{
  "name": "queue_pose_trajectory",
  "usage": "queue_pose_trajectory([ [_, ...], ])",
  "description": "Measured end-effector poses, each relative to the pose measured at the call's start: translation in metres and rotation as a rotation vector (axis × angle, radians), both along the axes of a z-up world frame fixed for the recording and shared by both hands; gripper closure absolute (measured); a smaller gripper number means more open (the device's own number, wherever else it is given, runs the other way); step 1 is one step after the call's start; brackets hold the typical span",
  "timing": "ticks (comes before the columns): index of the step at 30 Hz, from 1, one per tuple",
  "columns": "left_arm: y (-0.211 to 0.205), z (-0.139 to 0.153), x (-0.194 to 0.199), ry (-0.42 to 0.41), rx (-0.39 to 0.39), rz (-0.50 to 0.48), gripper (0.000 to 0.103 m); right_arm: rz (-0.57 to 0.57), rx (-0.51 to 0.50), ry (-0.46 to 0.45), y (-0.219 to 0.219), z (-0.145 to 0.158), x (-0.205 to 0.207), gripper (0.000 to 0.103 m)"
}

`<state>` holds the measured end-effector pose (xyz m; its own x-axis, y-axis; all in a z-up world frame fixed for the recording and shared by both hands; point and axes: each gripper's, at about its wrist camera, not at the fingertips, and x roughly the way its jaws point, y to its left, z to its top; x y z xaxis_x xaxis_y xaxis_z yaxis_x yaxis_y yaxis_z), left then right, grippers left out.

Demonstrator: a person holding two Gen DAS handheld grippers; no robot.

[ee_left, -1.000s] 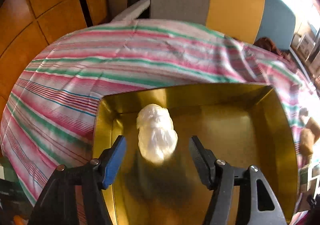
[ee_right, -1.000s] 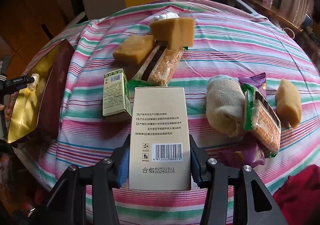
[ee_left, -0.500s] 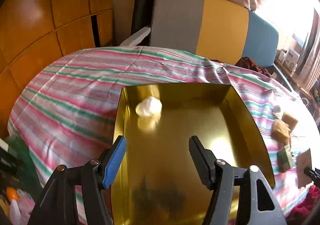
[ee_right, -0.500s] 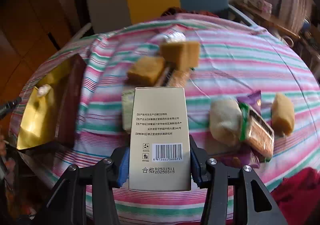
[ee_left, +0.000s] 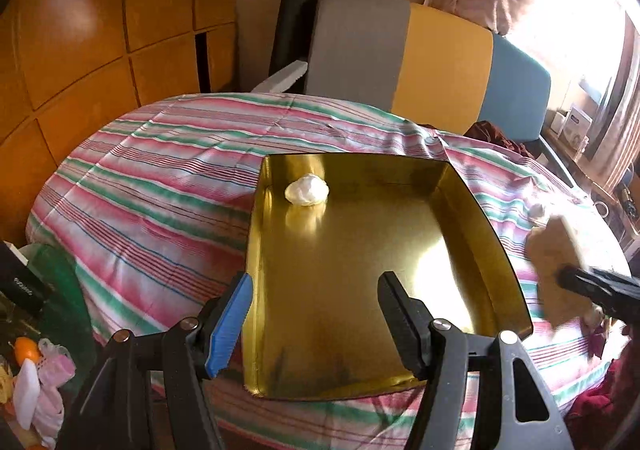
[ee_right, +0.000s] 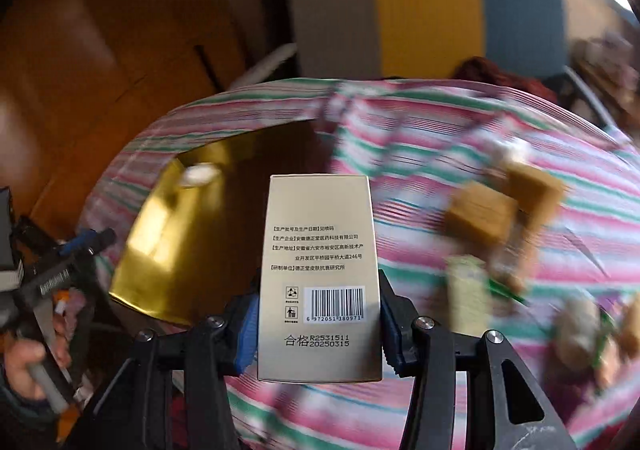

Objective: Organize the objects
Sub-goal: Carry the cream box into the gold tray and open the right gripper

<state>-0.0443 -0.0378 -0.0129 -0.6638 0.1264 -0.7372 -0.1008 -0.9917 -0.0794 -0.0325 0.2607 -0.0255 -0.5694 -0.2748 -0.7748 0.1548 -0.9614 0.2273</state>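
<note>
1. The right gripper [ee_right: 318, 330] is squeezing a tall tan box [ee_right: 318, 270] between its two jaws. The blue pads are pressing on both sides of the box.
2. The box is standing upright in the grip, up in the air above the striped cloth [ee_right: 420, 153]. Its printed side with the bar code is facing the camera.
3. The left gripper [ee_left: 316, 314] is standing open. Nothing is sitting between its jaws.
4. The left gripper is hanging over the near end of a shiny gold tray [ee_left: 464, 205]. The tray is lying on the striped cloth [ee_left: 152, 185].
5. A small white lump [ee_left: 307, 189] is sitting inside the tray, in the far left corner. It is touching the tray floor and shining back in it.
6. In the right wrist view a hand [ee_right: 24, 362] is holding the left gripper's handle at the bottom left, beside the tray [ee_right: 160, 250].
7. On the cloth to the right of the tray, brown blocks [ee_right: 504, 201] are lying close together. They are blurry, so I cannot tell much more.
8. A green and cream packet [ee_right: 468, 294] is lying just below the blocks. It is blurry too.
9. Behind the table a chair back [ee_left: 404, 57] is showing grey, yellow and blue parts.
10. Orange wooden doors [ee_left: 100, 17] are standing on the far left.
</note>
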Motion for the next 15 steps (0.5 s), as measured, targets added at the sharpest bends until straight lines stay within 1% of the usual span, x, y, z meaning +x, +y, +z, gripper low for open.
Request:
queue_pose_trajectory([
  [3,-0.007,0.001,0.005,0.005,-0.012,0.013,0.037,0.06,-0.024,-0.033,-0.038,-0.01,-0.026,0.053],
  [5,-0.013,-0.001,0.008,0.001,-0.013,0.025,0.037,0.097,-0.037,-0.071,-0.065,-0.021,-0.043,0.053],
  [8,-0.02,-0.002,0.012,-0.002,-0.019,0.036,0.037,0.119,-0.036,-0.134,-0.1,-0.042,-0.066,0.053],
  [11,-0.025,-0.002,0.016,0.006,-0.035,0.049,0.037,0.136,-0.023,-0.172,-0.133,-0.058,-0.084,0.053],
  [15,-0.032,-0.002,0.017,0.003,-0.03,0.063,0.037,0.148,-0.004,-0.191,-0.169,-0.072,-0.105,0.052],
])
